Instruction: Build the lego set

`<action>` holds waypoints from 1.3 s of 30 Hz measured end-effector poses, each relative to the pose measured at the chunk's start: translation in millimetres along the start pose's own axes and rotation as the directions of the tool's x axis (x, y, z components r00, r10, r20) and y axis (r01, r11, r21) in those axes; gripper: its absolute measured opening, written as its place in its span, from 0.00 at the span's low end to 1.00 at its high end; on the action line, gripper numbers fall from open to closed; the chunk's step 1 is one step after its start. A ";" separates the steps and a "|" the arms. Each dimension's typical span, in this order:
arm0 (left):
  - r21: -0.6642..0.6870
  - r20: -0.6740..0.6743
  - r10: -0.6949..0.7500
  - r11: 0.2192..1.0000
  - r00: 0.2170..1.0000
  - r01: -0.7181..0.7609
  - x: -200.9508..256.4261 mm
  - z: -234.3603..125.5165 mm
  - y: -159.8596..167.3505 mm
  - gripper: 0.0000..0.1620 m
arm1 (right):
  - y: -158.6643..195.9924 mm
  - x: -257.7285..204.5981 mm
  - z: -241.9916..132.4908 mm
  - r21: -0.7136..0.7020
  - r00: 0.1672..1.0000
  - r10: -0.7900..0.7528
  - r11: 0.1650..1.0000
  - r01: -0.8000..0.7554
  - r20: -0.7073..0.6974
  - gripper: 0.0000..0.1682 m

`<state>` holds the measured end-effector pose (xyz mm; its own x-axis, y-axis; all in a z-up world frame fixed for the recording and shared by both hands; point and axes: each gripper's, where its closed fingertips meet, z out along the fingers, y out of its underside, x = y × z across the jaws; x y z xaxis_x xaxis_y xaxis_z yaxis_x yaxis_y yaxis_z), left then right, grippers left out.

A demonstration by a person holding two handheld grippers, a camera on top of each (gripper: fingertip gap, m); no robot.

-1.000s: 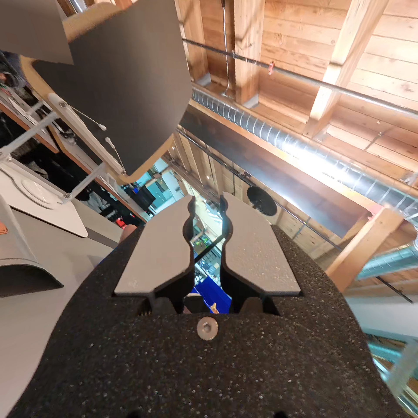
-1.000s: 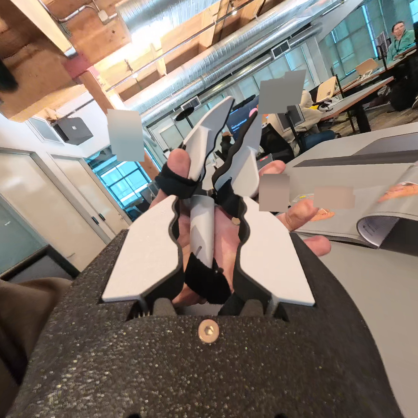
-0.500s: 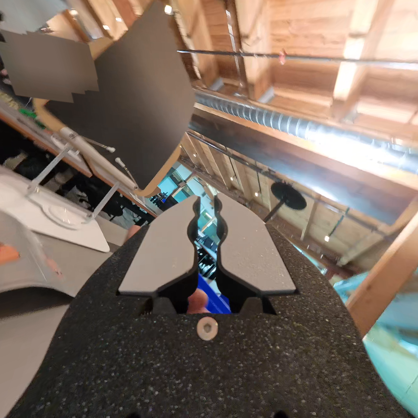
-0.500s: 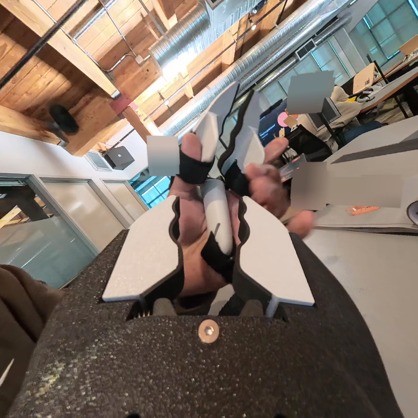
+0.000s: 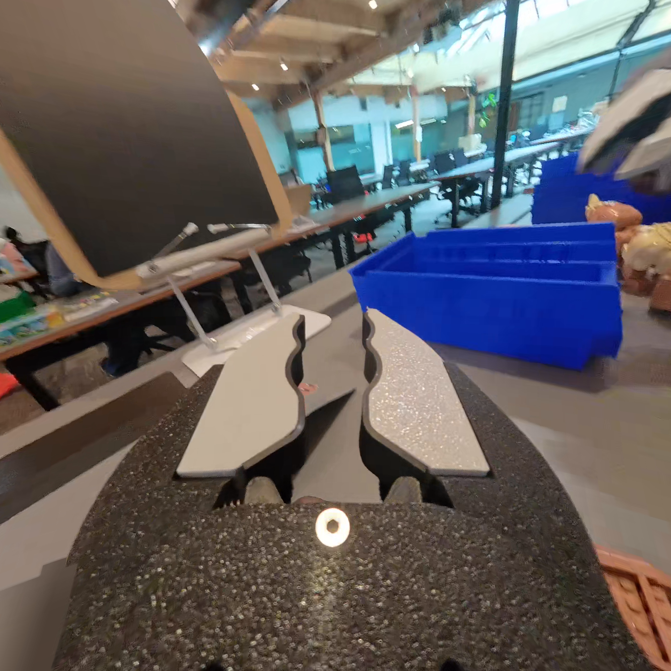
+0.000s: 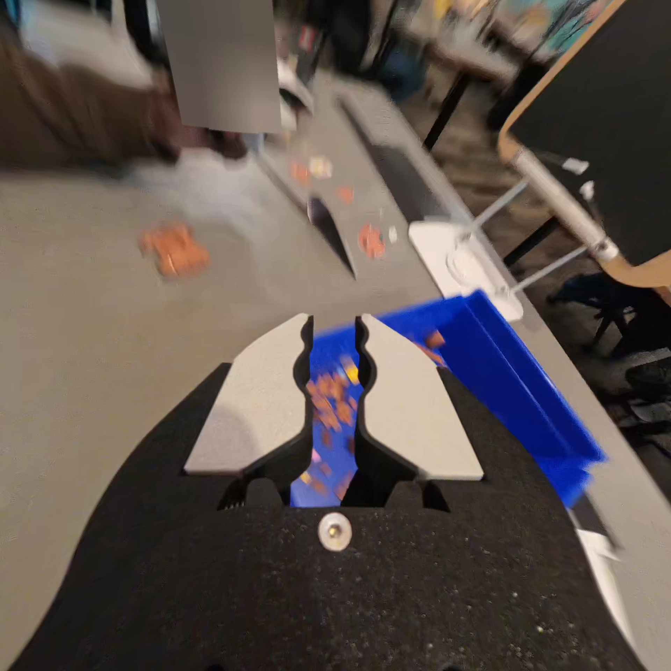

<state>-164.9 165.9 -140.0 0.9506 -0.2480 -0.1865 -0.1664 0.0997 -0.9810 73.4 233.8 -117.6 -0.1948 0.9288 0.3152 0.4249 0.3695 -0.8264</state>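
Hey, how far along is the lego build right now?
Barely started. Done: only a small orange assembly sits on the grey table. In hand: nothing; the left gripper and right gripper are both open and empty. Left: loose pieces still fill the blue bin.

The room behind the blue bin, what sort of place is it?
Probably a large open-plan office or workshop: long wooden-topped desks with black office chairs run back in rows, beyond the blue plastic bin on a grey worktable.
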 end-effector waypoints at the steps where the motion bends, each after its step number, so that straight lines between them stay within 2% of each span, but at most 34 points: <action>1: -0.020 -0.033 -0.017 1.000 0.999 0.017 4.2 3.1 7.6 0.18 | 21.7 16.0 1.8 -0.095 0.997 -0.044 0.994 0.050 0.066 0.13; 3: -0.048 -0.077 -0.023 0.999 0.997 0.019 11.5 6.7 17.8 0.18 | 53.2 43.8 15.1 -0.196 0.973 -0.115 0.968 0.155 0.198 0.14; 7: -0.067 -0.139 0.009 0.998 0.990 -0.018 23.4 5.2 34.1 0.17 | 88.2 72.7 58.2 -0.242 0.880 -0.195 0.915 0.322 0.433 0.14; 12: -0.120 -0.134 0.014 0.992 0.991 -0.030 24.3 2.3 52.9 0.17 | 117.4 74.8 98.9 -0.234 0.785 -0.211 0.881 0.411 0.583 0.15; 15: -0.135 -0.132 0.001 0.991 0.991 -0.019 24.8 3.9 57.0 0.17 | 134.0 71.3 110.7 -0.245 0.759 -0.214 0.864 0.441 0.614 0.16; 26: -0.198 -0.147 0.017 0.979 0.989 -0.046 31.6 6.3 72.5 0.17 | 161.3 60.9 134.5 -0.280 0.699 -0.218 0.805 0.524 0.681 0.17; 31: -0.214 -0.155 0.015 0.976 0.988 -0.049 34.0 7.2 75.9 0.17 | 163.5 63.2 137.4 -0.330 0.713 -0.146 0.811 0.483 0.686 0.20; 33: -0.220 -0.157 0.012 0.974 0.987 -0.047 34.1 7.8 77.3 0.17 | 163.8 63.1 137.5 -0.354 0.717 -0.112 0.811 0.467 0.688 0.16; 34: -0.220 -0.156 0.013 0.974 0.988 -0.047 33.9 7.9 77.1 0.17 | 164.2 63.7 137.7 -0.364 0.719 -0.108 0.805 0.468 0.687 0.11; 39: -0.218 -0.152 0.011 0.975 0.988 -0.045 33.3 6.9 76.5 0.17 | 162.2 66.7 135.2 -0.409 0.750 -0.123 0.775 0.482 0.650 0.10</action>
<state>-144.2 171.9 -220.9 0.8980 -0.3901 -0.2036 -0.2620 -0.1021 -0.9597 9.9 352.1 -293.7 -0.7730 0.6334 0.0345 0.5972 0.7450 -0.2971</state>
